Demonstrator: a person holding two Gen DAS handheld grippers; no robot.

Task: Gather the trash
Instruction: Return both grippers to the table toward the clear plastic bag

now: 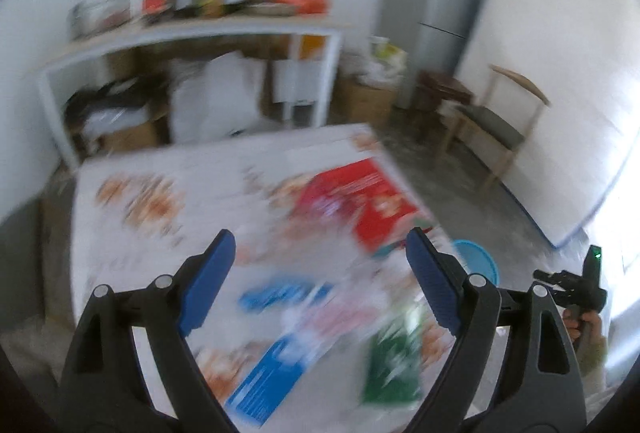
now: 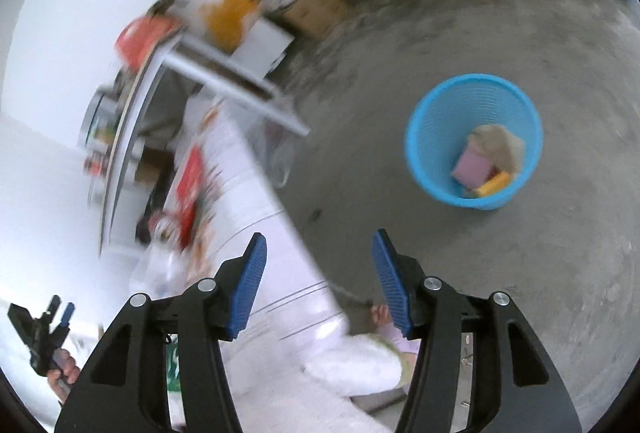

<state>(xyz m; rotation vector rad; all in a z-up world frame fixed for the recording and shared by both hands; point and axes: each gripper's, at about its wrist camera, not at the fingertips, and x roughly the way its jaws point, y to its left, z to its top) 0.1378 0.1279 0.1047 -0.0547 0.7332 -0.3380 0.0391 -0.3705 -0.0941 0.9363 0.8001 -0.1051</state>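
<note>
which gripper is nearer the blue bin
Right. The right gripper hangs open over the floor with the blue bin just ahead. The left gripper is over the table, the bin beyond its edge.

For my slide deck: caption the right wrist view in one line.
Open right gripper hangs empty over the concrete floor, facing a blue trash basket that already holds a few items.

Blue mesh trash bin stands upright on the concrete floor, right of center in the right wrist view, with a pink packet, a yellow piece and a beige crumpled wad inside. On the table in the left wrist view, all blurry: red wrapper center-right, green packet lower right, blue packet bottom center, smaller blue one above it.
</note>
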